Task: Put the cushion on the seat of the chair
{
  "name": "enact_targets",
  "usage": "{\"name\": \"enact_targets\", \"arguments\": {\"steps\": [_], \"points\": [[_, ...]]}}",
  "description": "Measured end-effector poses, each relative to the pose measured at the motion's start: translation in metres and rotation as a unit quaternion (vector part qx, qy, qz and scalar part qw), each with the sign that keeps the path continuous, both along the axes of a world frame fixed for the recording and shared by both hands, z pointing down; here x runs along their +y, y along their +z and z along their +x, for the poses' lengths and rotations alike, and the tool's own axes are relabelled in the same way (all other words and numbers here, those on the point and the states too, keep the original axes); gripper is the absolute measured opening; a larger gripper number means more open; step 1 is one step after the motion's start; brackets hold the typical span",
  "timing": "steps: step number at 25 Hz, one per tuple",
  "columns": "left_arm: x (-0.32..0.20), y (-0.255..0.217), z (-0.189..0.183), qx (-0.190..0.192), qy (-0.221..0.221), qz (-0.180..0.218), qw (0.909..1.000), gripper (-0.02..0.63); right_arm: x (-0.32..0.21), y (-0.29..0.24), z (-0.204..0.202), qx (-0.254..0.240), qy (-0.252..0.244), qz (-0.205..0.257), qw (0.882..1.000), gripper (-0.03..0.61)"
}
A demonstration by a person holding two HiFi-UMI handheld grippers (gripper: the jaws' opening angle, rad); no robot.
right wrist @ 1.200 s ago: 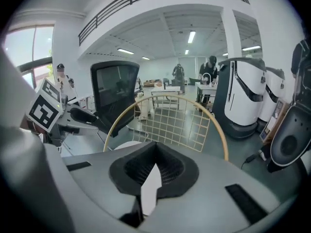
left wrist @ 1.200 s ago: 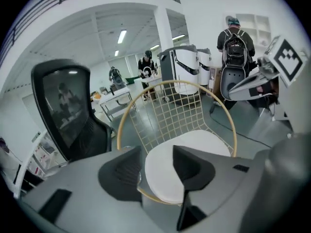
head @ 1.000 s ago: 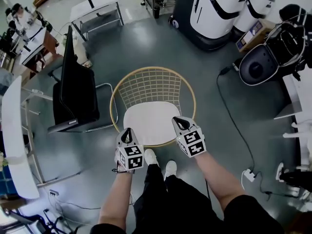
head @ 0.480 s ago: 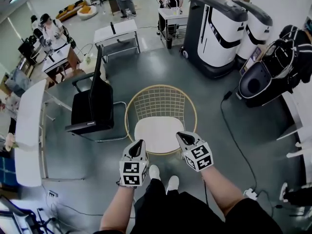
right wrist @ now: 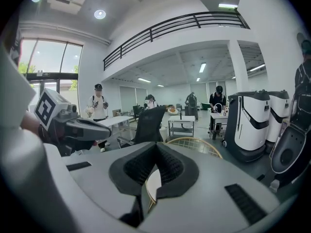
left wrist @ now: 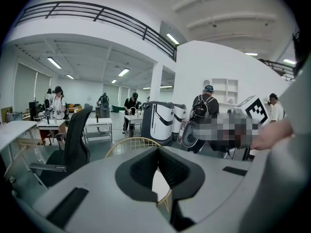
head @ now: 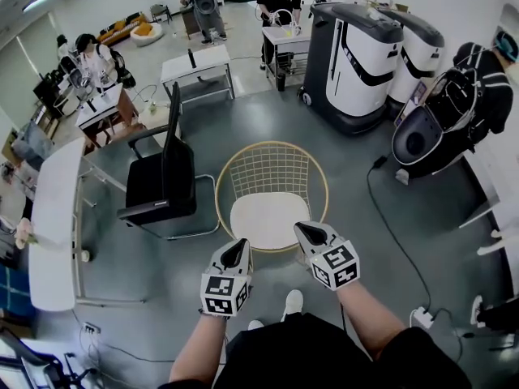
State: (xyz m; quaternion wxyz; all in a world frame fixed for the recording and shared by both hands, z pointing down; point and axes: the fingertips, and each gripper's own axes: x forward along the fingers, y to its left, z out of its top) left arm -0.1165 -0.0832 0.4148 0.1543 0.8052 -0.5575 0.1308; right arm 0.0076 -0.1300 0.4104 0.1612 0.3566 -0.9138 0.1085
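A round gold wire chair (head: 272, 164) stands on the grey floor in front of me. A white oval cushion (head: 268, 220) lies flat on its seat. My left gripper (head: 236, 251) hangs in the air near the seat's front left rim, shut and empty. My right gripper (head: 309, 235) hovers by the front right rim, also shut with nothing in it. In the left gripper view the closed left gripper (left wrist: 158, 152) points over the chair's gold rim (left wrist: 127, 142). In the right gripper view the shut right gripper (right wrist: 156, 150) points at the wire back (right wrist: 197, 144).
A black office chair (head: 162, 181) stands left of the wire chair, beside a long white table (head: 50, 217). Two tall white-and-black machines (head: 361, 55) stand behind on the right. A cable (head: 397, 225) runs to a power strip (head: 422, 318). Several people work at the back.
Both grippers have lifted off the cushion's front edge and drawn back toward me. The cushion stays on the seat. The head view has tilted up, showing more of the room.
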Motion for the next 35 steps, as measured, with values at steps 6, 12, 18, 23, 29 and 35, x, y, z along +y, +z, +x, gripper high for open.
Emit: {"name": "enact_targets", "arguments": {"steps": [6,12,18,23,29,35], "points": [[0.047,-0.001,-0.006,0.008,0.044,0.004,0.9990,0.017,0.058,0.001,-0.015,-0.001,0.023,0.000,1.000,0.012],[0.084,0.007,-0.016,0.014,0.067,0.001,0.9976,0.017,0.102,0.006,-0.027,0.004,0.046,-0.004,0.999,0.012],[0.105,0.016,-0.027,0.019,0.082,-0.005,0.9965,0.017,0.129,0.014,-0.039,0.006,0.060,-0.011,0.998,0.012],[0.115,0.019,-0.035,0.020,0.090,-0.008,0.9957,0.017,0.143,0.017,-0.048,0.005,0.065,-0.012,0.998,0.012],[0.123,0.018,-0.038,0.019,0.098,-0.011,0.9950,0.017,0.150,0.015,-0.053,0.000,0.073,-0.013,0.997,0.011],[0.132,0.020,-0.040,0.019,0.103,-0.011,0.9944,0.017,0.158,0.019,-0.056,0.000,0.077,-0.013,0.997,0.012]]}}
